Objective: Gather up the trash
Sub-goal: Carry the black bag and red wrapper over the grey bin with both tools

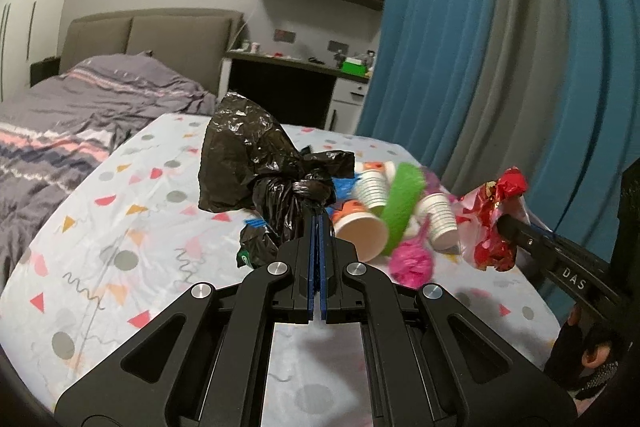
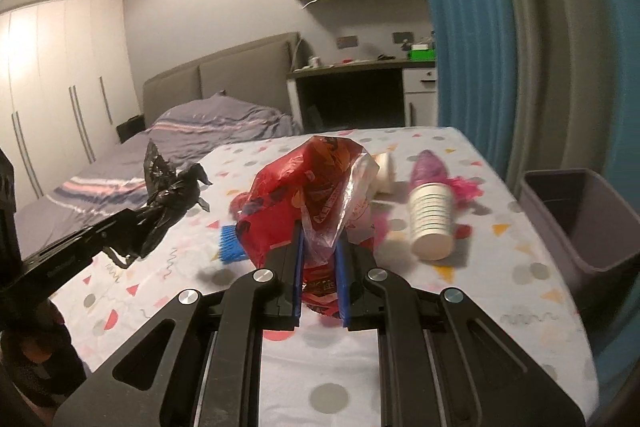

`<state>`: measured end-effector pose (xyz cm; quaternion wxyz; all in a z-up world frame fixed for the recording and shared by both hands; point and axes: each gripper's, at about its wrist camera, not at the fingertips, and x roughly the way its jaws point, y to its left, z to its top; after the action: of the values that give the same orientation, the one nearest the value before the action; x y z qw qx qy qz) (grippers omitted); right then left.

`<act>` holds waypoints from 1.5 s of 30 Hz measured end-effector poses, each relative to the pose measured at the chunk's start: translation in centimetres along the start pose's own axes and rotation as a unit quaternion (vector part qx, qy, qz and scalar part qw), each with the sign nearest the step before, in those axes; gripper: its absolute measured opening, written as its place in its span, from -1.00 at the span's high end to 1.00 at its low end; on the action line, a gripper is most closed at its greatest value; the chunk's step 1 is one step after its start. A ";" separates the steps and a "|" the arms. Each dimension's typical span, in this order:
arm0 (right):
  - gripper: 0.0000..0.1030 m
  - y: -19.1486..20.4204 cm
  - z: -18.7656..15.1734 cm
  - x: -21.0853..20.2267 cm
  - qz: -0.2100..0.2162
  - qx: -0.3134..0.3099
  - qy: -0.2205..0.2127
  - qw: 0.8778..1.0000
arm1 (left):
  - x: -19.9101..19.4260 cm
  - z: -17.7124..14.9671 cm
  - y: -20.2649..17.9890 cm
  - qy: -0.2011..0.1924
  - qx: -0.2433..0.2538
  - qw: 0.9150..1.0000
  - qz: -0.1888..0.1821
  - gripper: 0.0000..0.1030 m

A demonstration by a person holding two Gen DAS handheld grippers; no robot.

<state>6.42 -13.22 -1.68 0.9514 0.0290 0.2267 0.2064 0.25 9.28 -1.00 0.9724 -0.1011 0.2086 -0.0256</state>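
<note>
Left gripper (image 1: pixel 319 223) fingers pinch black bag (image 1: pixel 256 167), frame centre; right gripper (image 2: pixel 320 251) fingers pinch red wrapper (image 2: pixel 304 187). Keep both grips firm, carry wrapper to bin (image 2: pixel 580 219) at right, clear of cups (image 2: pixel 432 223) on bench (image 2: pixel 460 327).

Dim indoor light, ceiling glare, fisheye-bent dark edges, motion blur

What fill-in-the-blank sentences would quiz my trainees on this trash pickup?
1. The left gripper is shut on a crumpled ____ bag.
2. The right gripper holds a ____ plastic wrapper.
3. The stack of paper cups lies on its ____.
4. The grey bin stands beside the ____.

Missing words: black; red; side; table
</note>
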 end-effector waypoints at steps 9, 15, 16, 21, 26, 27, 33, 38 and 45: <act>0.71 -3.9 0.2 -2.9 -0.038 0.023 -0.025 0.999 | 1.2 0.8 -5.5 0.001 0.041 0.998 -0.049 0.99; 0.71 -7.4 0.9 -4.5 -0.078 0.035 -0.045 0.995 | 3.1 1.9 -10.6 0.000 0.076 0.992 -0.098 0.99; 0.71 -8.2 1.1 -4.8 -0.086 0.037 -0.049 0.994 | 3.5 2.1 -11.8 -0.001 0.083 0.991 -0.109 0.99; 0.71 -11.8 2.1 -5.7 -0.140 0.038 -0.070 0.987 | 6.0 3.1 -16.6 -0.001 0.106 0.982 -0.158 0.99; 0.71 -15.6 2.7 -6.1 -0.187 0.049 -0.078 0.978 | 9.8 3.6 -21.9 0.005 0.117 0.970 -0.215 0.99; 0.71 -16.5 2.7 -6.1 -0.196 0.052 -0.078 0.976 | 10.3 3.4 -22.9 0.007 0.118 0.967 -0.227 0.99; 0.71 -20.7 2.9 -6.0 -0.236 0.073 -0.084 0.965 | 15.3 2.8 -28.0 0.031 0.131 0.950 -0.280 0.99; 0.71 -23.6 3.3 -5.2 -0.255 0.087 -0.076 0.960 | 18.9 2.4 -30.1 0.046 0.136 0.942 -0.302 0.99; 0.70 -26.0 3.3 -4.0 -0.272 0.099 -0.065 0.955 | 22.6 1.4 -31.7 0.072 0.139 0.935 -0.317 0.99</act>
<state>14.49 -38.51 -0.90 0.9766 0.0732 0.1833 -0.0854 21.13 -23.53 -2.26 0.9005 -0.0234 0.2290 -0.3690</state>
